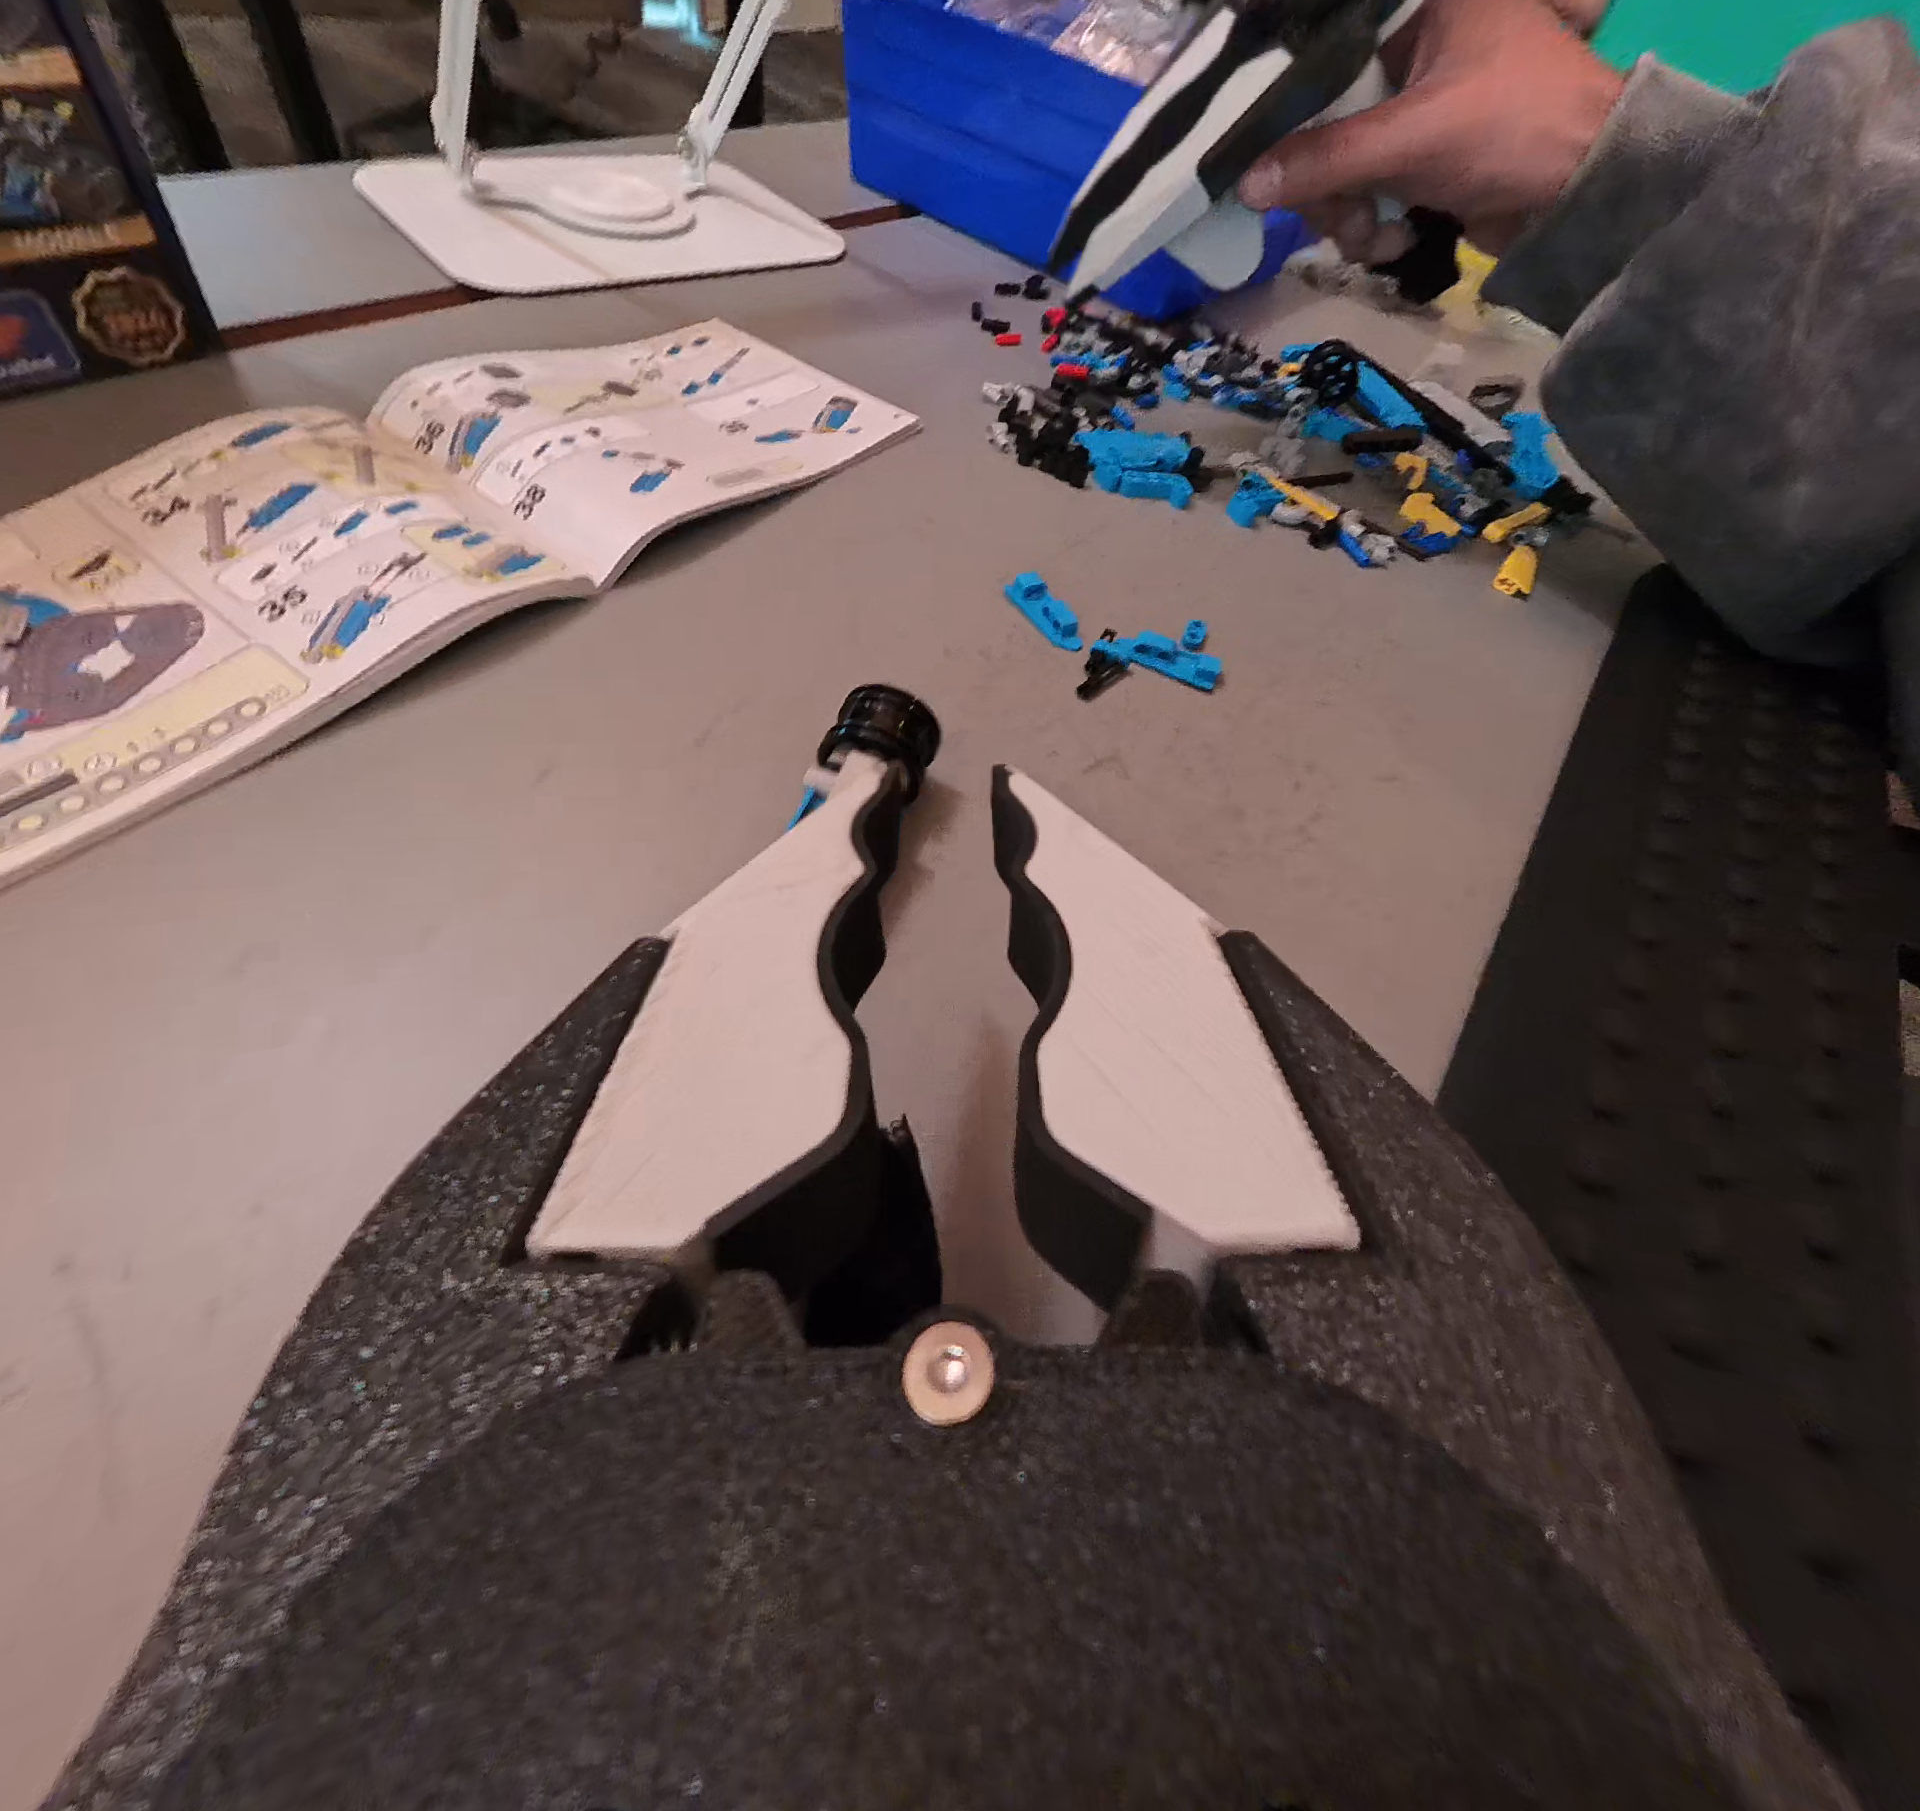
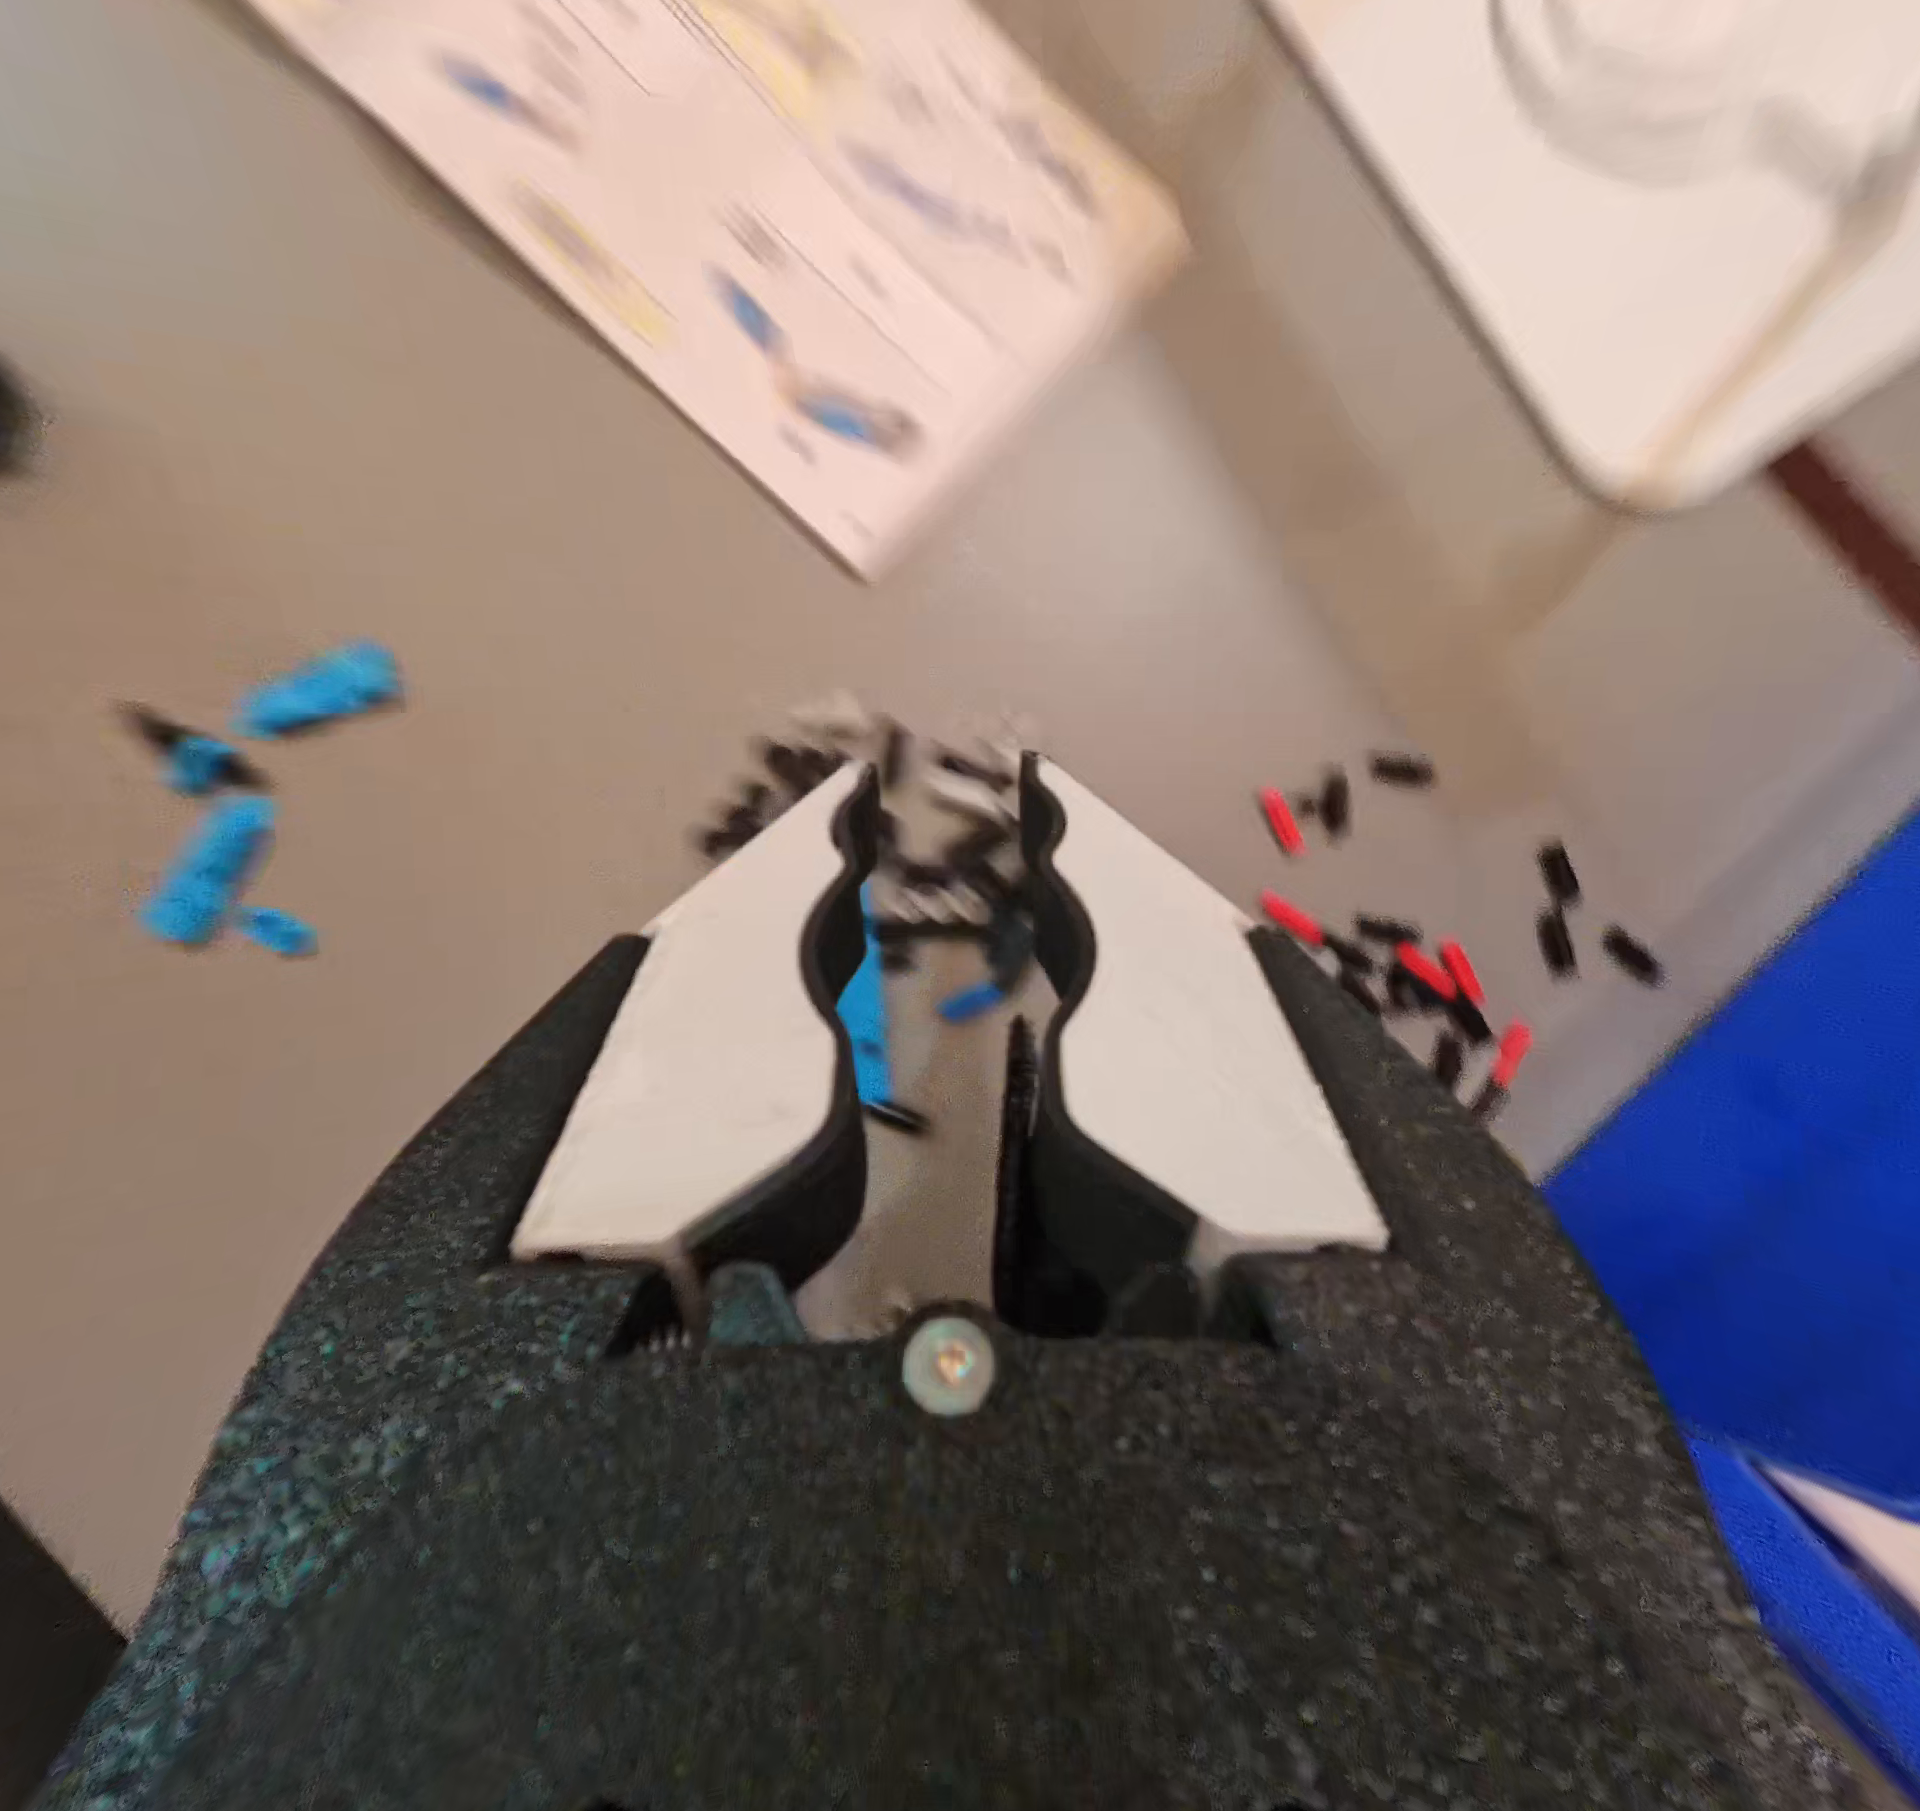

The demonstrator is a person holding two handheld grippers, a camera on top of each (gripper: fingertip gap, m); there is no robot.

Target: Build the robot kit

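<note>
1. The left gripper [image 1: 940, 774] is seen low over the grey table [image 1: 623, 930], its fingers parted by a narrow gap with nothing between them.
2. A small black-and-blue part [image 1: 881, 722] lies at the left fingertip, at 11 o'clock from the gap; contact cannot be told.
3. An open instruction booklet [image 1: 416, 514] lies at 10 o'clock, loose blue pieces [image 1: 1143, 644] at 1 o'clock.
4. The right gripper [image 2: 945, 774] is pointed down at a pile of small black pins [image 2: 935, 888], its fingers narrowly apart and holding nothing.
5. Red pins [image 2: 1434, 972] are scattered at 3 o'clock, beside a blue bin [image 2: 1766, 1190].
6. The right wrist view is blurred.
</note>
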